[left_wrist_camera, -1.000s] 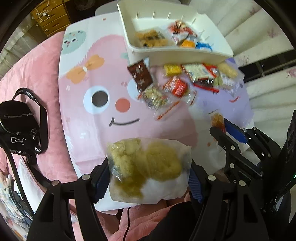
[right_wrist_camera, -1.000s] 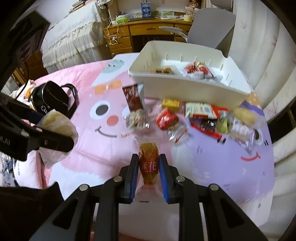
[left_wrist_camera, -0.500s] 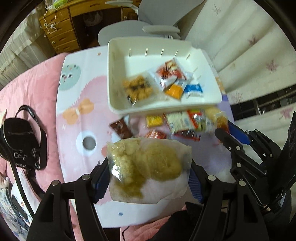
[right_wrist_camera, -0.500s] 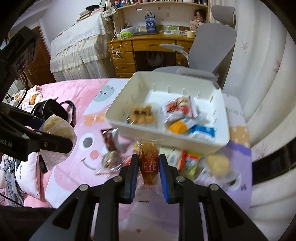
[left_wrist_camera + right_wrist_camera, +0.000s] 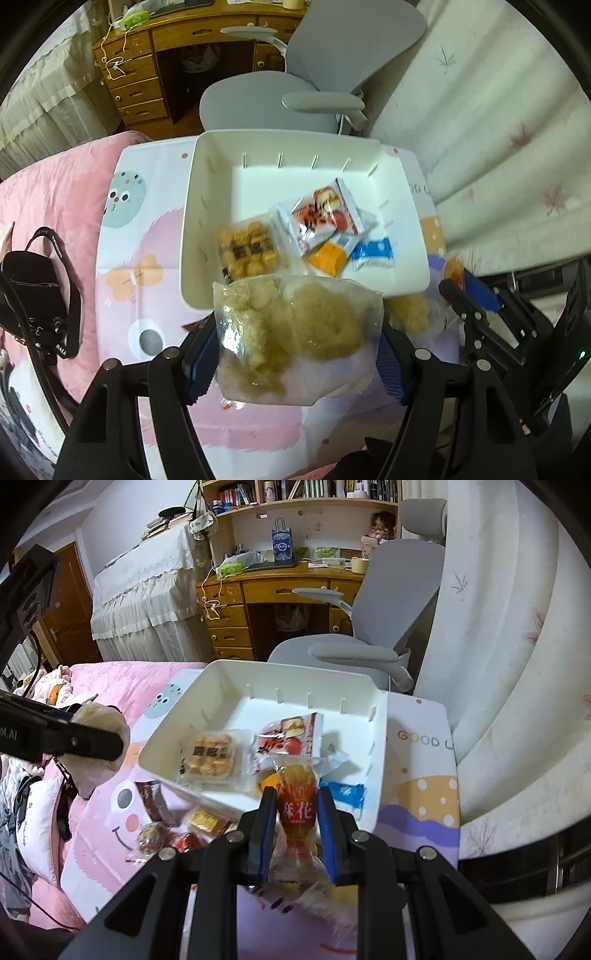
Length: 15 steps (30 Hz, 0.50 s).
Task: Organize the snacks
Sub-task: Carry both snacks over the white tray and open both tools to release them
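A home bedroom: pink quilt (image 5: 122, 679), wooden desk (image 5: 273, 590), bookshelf (image 5: 303, 491), office chair (image 5: 388, 602).

Snack packets (image 5: 321, 225) in the tray (image 5: 192, 229); more packets (image 5: 166, 823) before it on the mat (image 5: 133, 273).

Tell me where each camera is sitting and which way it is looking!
Left wrist: it sits on the left tongs, looking forward and down at the white bin; its own two fingers pinch a clear bag of puffs, and the right tongs poke in at the right.
Right wrist: it sits on the right tongs, facing the bin and the desk; its fingers pinch an orange snack packet, and the left tongs show at the left.
Both see the bin, the waffle pack and the grey chair.
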Motion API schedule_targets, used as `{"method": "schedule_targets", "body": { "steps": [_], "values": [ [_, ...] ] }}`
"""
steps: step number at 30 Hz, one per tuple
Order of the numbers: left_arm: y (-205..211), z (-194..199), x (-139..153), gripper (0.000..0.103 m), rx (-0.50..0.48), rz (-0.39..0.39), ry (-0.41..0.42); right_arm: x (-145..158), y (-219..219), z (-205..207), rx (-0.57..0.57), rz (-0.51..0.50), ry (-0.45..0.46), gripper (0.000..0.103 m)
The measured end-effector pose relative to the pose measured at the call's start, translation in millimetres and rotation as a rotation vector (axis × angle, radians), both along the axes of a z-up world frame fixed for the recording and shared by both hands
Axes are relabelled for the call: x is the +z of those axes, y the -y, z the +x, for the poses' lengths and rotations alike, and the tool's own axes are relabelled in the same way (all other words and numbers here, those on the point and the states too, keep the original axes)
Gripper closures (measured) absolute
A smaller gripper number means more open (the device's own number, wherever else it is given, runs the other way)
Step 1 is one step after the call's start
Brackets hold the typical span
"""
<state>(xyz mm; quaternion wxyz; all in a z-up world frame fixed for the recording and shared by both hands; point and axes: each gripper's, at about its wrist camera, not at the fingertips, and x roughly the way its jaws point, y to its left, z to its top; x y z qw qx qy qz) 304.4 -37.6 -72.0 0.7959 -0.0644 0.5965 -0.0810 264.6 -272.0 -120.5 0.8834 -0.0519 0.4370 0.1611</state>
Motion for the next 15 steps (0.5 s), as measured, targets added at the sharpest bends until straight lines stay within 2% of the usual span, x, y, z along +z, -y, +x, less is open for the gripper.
{"method": "schedule_targets", "body": {
  "steps": [4, 7, 8, 10, 15],
  "values": [
    [4, 9, 2, 0.031, 0.027, -0.024, 0.032, -2, 8, 9, 0.006, 0.016, 0.01, 0.081],
    [3, 13, 1, 0.021, 0.064, -0.06, 0.041, -6, 11, 13, 0.01, 0.032, 0.011, 0.08],
    [2, 13, 0, 0.018, 0.075, -0.072, 0.045, -9, 11, 15, 0.006, 0.023, 0.003, 0.075],
    [2, 12, 0, 0.017, 0.078, -0.082, 0.047, -13, 12, 17, 0.001, 0.016, -0.017, 0.067],
    [3, 6, -4, 0.017, 0.086, -0.075, 0.045, -19, 19, 18, -0.009, 0.037, -0.041, 0.066]
  ]
}}
